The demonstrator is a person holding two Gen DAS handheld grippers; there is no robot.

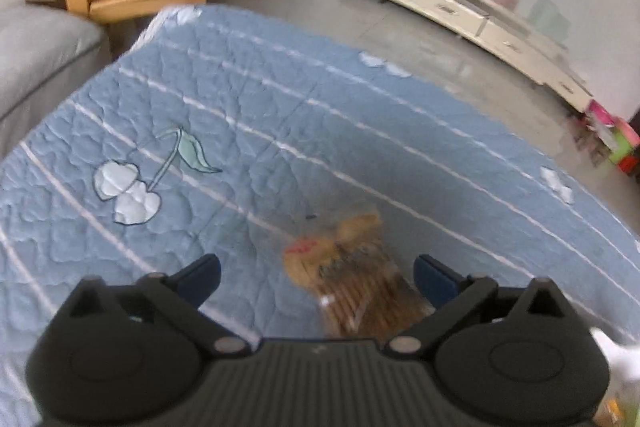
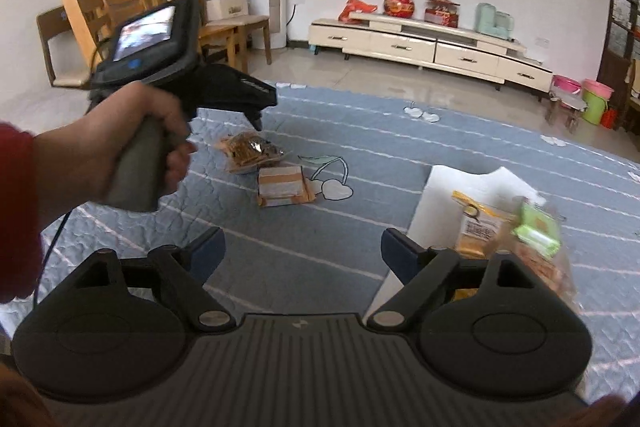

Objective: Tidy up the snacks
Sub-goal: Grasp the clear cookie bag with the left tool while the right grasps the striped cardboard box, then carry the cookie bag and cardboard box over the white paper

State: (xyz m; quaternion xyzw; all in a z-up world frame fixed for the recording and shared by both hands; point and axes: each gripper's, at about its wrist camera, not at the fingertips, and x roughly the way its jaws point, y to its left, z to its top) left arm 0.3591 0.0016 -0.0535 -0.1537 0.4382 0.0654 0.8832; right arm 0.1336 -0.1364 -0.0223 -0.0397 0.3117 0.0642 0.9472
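A clear bag of brown snack sticks [image 1: 352, 275] lies on the blue quilted cloth [image 1: 240, 115], just ahead of my open left gripper [image 1: 316, 277], nearer its right finger. In the right wrist view the same bag [image 2: 250, 151] lies below the left gripper [image 2: 256, 121], with a tan wrapped packet [image 2: 282, 185] beside it. My right gripper [image 2: 302, 253] is open and empty above the cloth. A white tray [image 2: 444, 187] at its right holds a yellow packet [image 2: 478, 223], a green packet [image 2: 538, 229] and an orange bag [image 2: 548, 267].
Wooden chairs [image 2: 120, 15] stand at the back left and a grey sofa [image 1: 36, 59] at the left. A low cream cabinet [image 2: 424, 43] with red items runs along the far wall. Pink and green buckets [image 2: 596, 99] stand at the right.
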